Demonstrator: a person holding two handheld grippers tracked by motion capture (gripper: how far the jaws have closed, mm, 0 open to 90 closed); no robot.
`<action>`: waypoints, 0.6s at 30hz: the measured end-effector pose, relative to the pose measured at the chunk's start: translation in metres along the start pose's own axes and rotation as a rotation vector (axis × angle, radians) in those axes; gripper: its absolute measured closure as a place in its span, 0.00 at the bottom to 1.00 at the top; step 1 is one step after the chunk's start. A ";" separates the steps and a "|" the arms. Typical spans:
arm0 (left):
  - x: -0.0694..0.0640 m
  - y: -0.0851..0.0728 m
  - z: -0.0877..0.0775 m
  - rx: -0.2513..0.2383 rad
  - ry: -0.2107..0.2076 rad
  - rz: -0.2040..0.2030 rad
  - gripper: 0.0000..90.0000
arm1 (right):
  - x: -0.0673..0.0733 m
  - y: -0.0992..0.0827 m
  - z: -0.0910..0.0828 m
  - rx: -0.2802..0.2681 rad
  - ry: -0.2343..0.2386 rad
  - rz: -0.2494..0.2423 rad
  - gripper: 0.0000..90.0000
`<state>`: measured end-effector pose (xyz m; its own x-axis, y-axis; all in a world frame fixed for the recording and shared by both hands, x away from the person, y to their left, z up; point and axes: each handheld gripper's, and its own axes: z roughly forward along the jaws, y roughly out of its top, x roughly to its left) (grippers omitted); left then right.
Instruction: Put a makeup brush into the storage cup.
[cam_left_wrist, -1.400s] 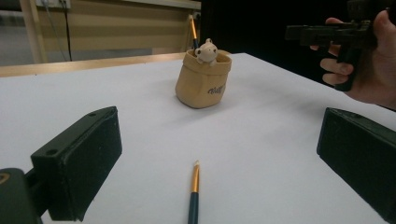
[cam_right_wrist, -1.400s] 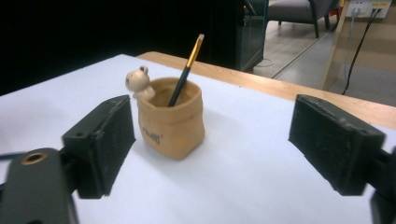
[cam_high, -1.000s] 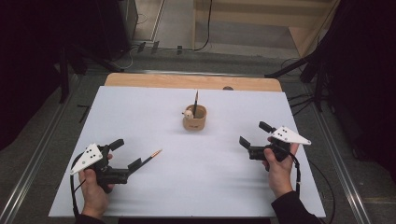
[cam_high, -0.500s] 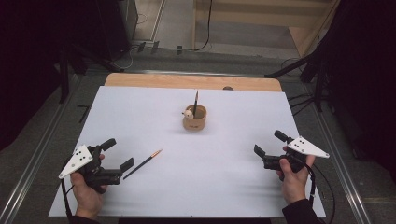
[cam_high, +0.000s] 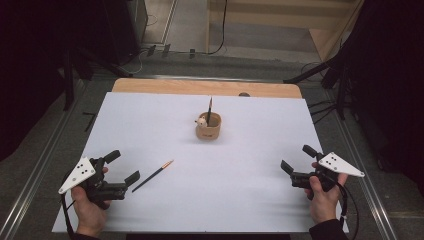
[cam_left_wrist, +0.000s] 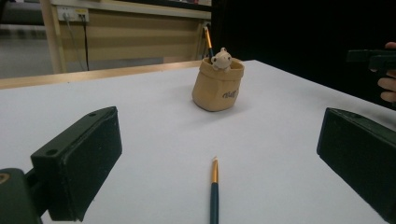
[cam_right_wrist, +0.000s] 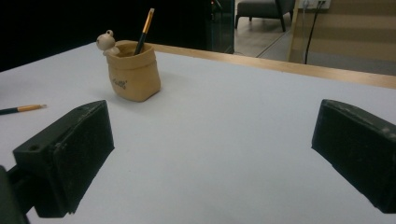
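A tan sack-shaped pen holder (cam_high: 208, 127) (cam_left_wrist: 218, 85) (cam_right_wrist: 133, 72) with a small bear figure on its rim stands mid-table, one dark brush upright inside it. A second dark brush with an orange tip (cam_high: 153, 175) (cam_left_wrist: 214, 190) (cam_right_wrist: 21, 109) lies flat on the white table cover. My left gripper (cam_high: 123, 167) (cam_left_wrist: 217, 172) is open just left of and behind that brush, which points away between its jaws. My right gripper (cam_high: 298, 160) (cam_right_wrist: 210, 158) is open near the right front edge, with nothing between its jaws.
The white cover (cam_high: 250, 190) ends at a wooden table edge (cam_high: 205, 86) at the back. Metal rails (cam_high: 30, 170) run along both sides, with cables and dark stands on the floor beyond. In the left gripper view the other hand and gripper (cam_left_wrist: 378, 60) show at far right.
Both grippers have drawn back toward the front edge and outward. The orange-tipped brush, near the left jaws a second ago, now lies free on the cover ahead of them.
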<state>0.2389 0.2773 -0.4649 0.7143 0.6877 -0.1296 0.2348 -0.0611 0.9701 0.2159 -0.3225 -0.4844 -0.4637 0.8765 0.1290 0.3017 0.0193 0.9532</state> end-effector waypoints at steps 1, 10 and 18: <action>0.000 0.000 0.000 -0.002 -0.001 -0.002 0.00 | -0.001 0.000 -0.001 -0.006 -0.001 0.006 0.00; -0.002 0.002 0.003 0.007 0.002 0.009 0.00 | -0.002 0.000 -0.006 -0.014 -0.012 0.018 0.00; -0.007 0.009 0.012 0.011 -0.004 0.014 0.00 | -0.003 0.001 -0.008 -0.024 -0.017 0.032 0.00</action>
<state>0.2436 0.2634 -0.4573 0.7201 0.6839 -0.1170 0.2323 -0.0787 0.9694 0.2112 -0.3293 -0.4820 -0.4398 0.8846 0.1553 0.2959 -0.0206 0.9550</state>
